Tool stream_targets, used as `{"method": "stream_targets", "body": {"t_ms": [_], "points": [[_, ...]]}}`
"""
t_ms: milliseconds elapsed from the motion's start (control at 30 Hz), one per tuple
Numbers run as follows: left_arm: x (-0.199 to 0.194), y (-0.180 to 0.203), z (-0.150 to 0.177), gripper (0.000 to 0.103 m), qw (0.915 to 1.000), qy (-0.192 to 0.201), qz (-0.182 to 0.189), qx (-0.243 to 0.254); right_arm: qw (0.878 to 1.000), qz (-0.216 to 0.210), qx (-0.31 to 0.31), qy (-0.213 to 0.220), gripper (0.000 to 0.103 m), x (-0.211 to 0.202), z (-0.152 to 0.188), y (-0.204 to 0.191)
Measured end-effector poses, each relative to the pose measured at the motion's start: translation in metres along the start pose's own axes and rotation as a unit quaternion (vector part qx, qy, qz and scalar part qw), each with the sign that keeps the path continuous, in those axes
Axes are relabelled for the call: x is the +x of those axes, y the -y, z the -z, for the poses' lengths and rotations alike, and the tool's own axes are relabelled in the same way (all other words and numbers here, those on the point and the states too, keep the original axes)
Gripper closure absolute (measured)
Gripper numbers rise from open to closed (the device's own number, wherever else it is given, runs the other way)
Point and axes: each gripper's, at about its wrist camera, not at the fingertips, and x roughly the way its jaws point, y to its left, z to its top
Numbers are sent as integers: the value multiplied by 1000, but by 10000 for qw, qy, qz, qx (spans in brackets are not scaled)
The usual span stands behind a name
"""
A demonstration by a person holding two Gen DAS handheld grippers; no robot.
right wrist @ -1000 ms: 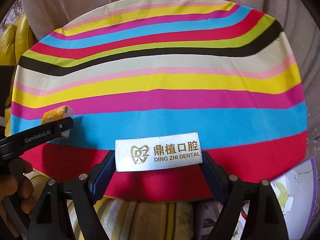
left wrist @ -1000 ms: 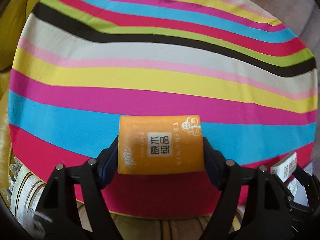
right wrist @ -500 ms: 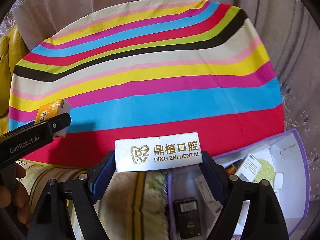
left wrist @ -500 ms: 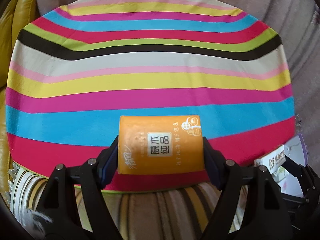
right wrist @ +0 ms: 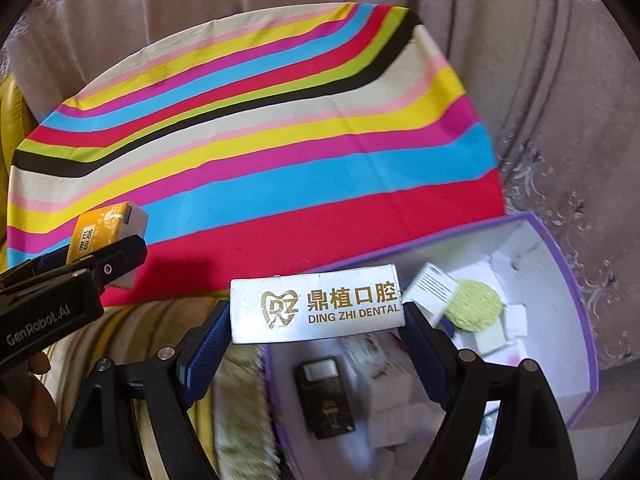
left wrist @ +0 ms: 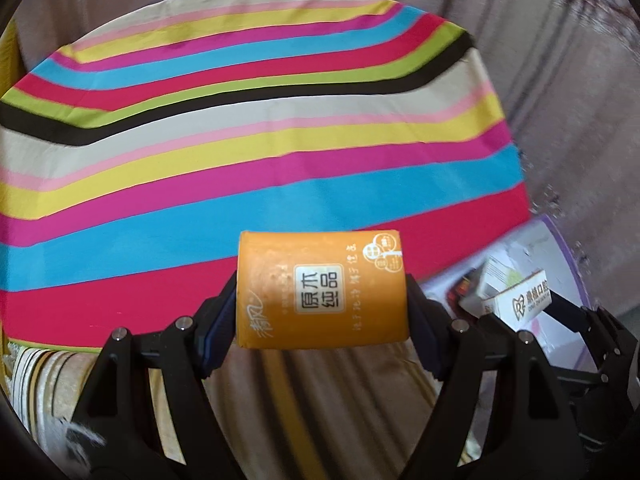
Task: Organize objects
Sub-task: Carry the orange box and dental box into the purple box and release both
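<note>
Left gripper (left wrist: 320, 308) is clamping its fingers on the orange tissue pack (left wrist: 320, 290) by the ends, held clear above the striped counter (left wrist: 240, 160). Right gripper (right wrist: 318, 334) is gripping the white dental box (right wrist: 316, 304) likewise, presumably for dropping into the purple box (right wrist: 576, 280). Only the right view is showing that box's contents; the left view is catching just its rim.

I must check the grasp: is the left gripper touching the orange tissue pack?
Touching. In the left wrist view both blue pads of the left gripper press against the two sides of the orange tissue pack, held above the striped cloth.
</note>
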Motion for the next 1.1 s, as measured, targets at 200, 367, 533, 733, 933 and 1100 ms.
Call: {"method": "stream_targets", "body": {"t_ms": [200,367,533,733,933,1100], "points": [[-6,39,9,26,9980,-64,481,417,9988,298,391,-10,20,-18,18,43],[-7,73,15,26,9929,-100,826,846,9951,630,765,-11,20,-31,33,83],[-11,98,21,26,9882,-142,984,1170,9894,1010,1045,2,20,-39,44,116],[-10,119,25,25,9832,-200,1153,1401,9823,1281,1364,106,19,-48,48,144],[-6,135,26,14,9782,-277,1338,1562,9796,1367,1463,179,18,-52,45,153],[-7,135,26,11,9776,-281,1424,1524,9806,1318,1440,199,18,-54,46,149]]}}
